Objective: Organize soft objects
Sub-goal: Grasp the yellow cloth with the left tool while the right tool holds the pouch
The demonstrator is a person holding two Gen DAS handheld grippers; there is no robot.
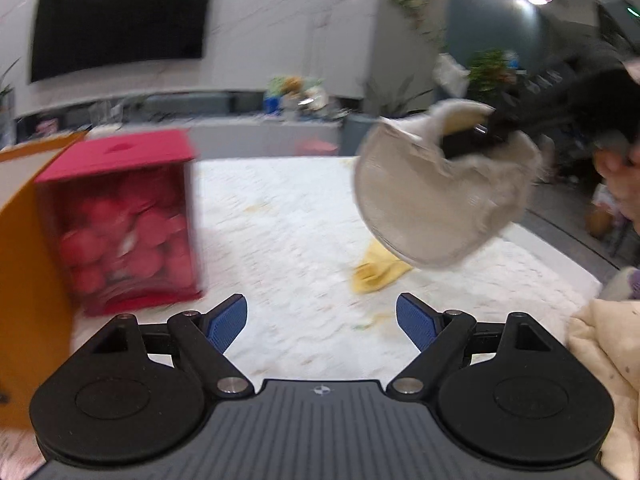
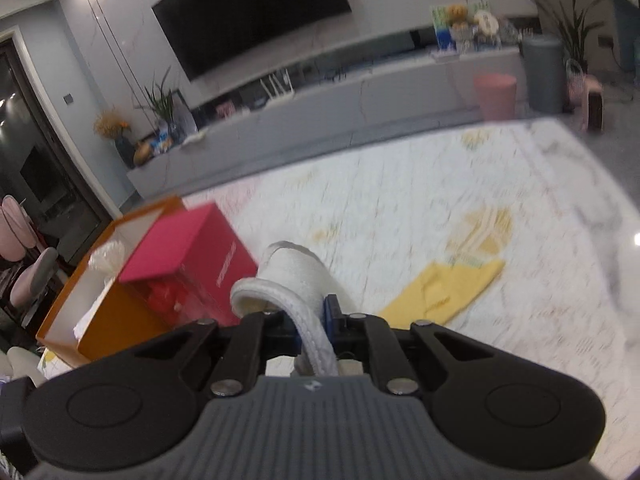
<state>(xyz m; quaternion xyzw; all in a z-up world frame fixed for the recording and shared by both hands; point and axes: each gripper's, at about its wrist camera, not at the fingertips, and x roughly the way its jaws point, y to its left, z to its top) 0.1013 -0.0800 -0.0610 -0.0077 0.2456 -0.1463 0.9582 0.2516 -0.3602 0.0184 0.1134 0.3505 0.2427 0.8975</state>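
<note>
My right gripper (image 2: 310,320) is shut on the rim of a white fabric slipper (image 2: 296,276) and holds it in the air above the white rug. In the left wrist view the same slipper (image 1: 432,200) hangs at upper right, sole toward me, with the right gripper (image 1: 476,136) clamped on it. My left gripper (image 1: 322,320) is open and empty, low over the rug. A yellow cloth (image 1: 378,272) lies flat on the rug; it also shows in the right wrist view (image 2: 444,288). An orange box (image 2: 100,292) stands at left.
A red box (image 1: 128,216) of red balls stands next to the orange box (image 1: 28,280). A cream blanket (image 1: 608,368) lies at right. The white rug (image 2: 400,208) covers the floor. A grey TV bench (image 2: 320,112), a pink bin (image 2: 495,96) and a grey bin (image 2: 544,76) stand behind.
</note>
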